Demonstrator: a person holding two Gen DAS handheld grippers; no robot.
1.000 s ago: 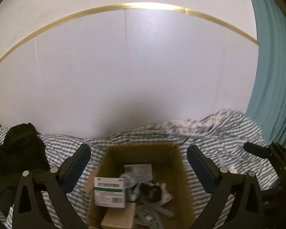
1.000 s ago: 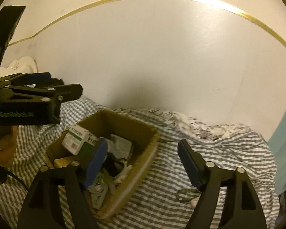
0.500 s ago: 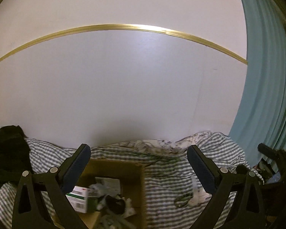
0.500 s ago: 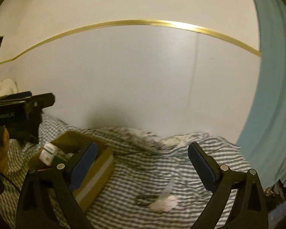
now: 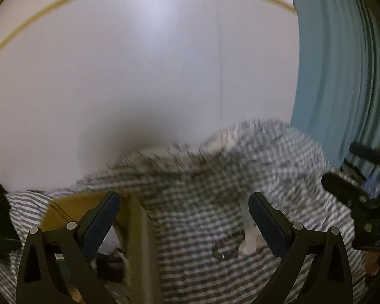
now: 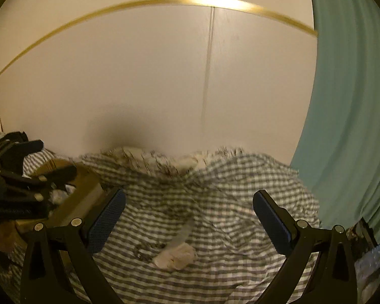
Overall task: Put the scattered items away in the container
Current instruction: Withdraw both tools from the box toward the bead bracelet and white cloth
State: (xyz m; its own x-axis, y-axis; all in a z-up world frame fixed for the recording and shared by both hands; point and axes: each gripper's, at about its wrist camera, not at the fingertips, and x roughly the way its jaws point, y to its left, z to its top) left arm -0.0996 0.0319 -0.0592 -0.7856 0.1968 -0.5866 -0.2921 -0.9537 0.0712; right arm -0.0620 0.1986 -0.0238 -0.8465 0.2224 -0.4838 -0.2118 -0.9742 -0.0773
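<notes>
Right wrist view: the right hand-held gripper (image 6: 188,209), jaws just opened wide and empty, has the crumpled white wad (image 6: 176,255) dead ahead on the bed (image 6: 240,192), its tail running away; left hand-held gripper (image 5: 183,214) also apart, cardboard box (image 6: 82,198) leftward.

Two forward wrist views, shared bedsheet (image 5: 202,202)

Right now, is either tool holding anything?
No. The left tool and the right tool are both open and empty; the crumpled white wad lies on the checked bedsheet, untouched.
</notes>
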